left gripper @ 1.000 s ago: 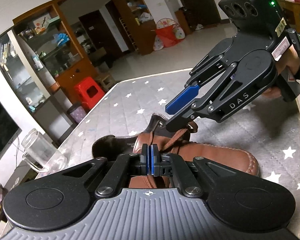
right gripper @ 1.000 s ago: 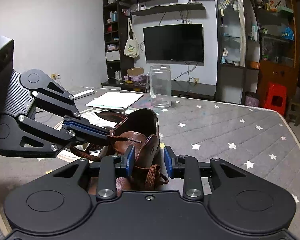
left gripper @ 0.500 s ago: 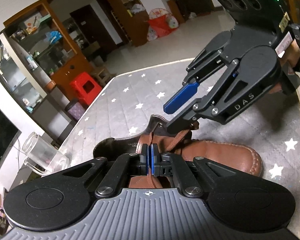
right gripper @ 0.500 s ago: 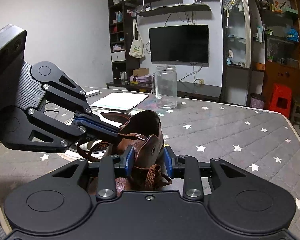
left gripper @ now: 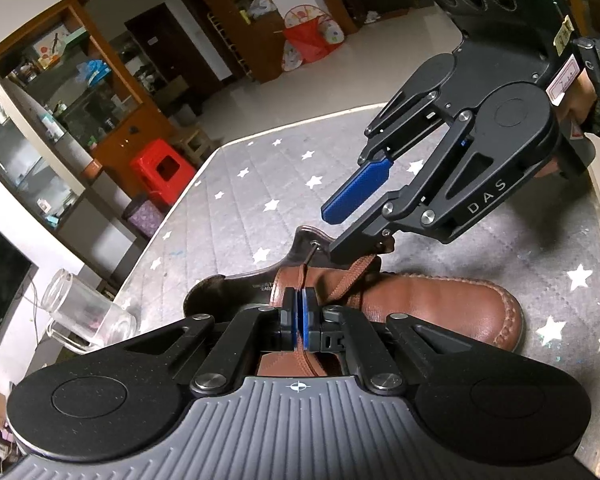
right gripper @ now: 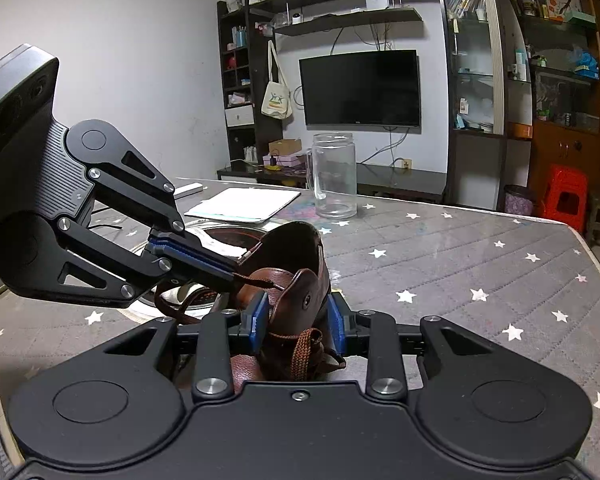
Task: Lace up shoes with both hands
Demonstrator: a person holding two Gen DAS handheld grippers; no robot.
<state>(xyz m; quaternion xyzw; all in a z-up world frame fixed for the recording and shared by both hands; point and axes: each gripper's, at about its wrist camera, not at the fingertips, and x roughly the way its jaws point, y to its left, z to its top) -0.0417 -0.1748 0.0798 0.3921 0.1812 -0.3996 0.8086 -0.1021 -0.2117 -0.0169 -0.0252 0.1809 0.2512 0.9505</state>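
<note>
The jaws of the left gripper [left gripper: 299, 316] are pressed together on the brown lace [left gripper: 302, 280] at lower centre of the left wrist view, the strand running up to an eyelet [left gripper: 315, 244] in the far flap, while the right gripper [right gripper: 296, 316] stands spread around the ankle flaps of the brown shoe [left gripper: 440, 312], which lies on the starred cloth [left gripper: 260, 176]. Pulling hard could drag the unheld shoe. The lace could also slip from the pinch.

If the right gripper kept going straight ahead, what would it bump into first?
Probably the brown shoe: its eyelet flap already sits between the right gripper and its open fingers. Depth beyond is unclear.
</note>
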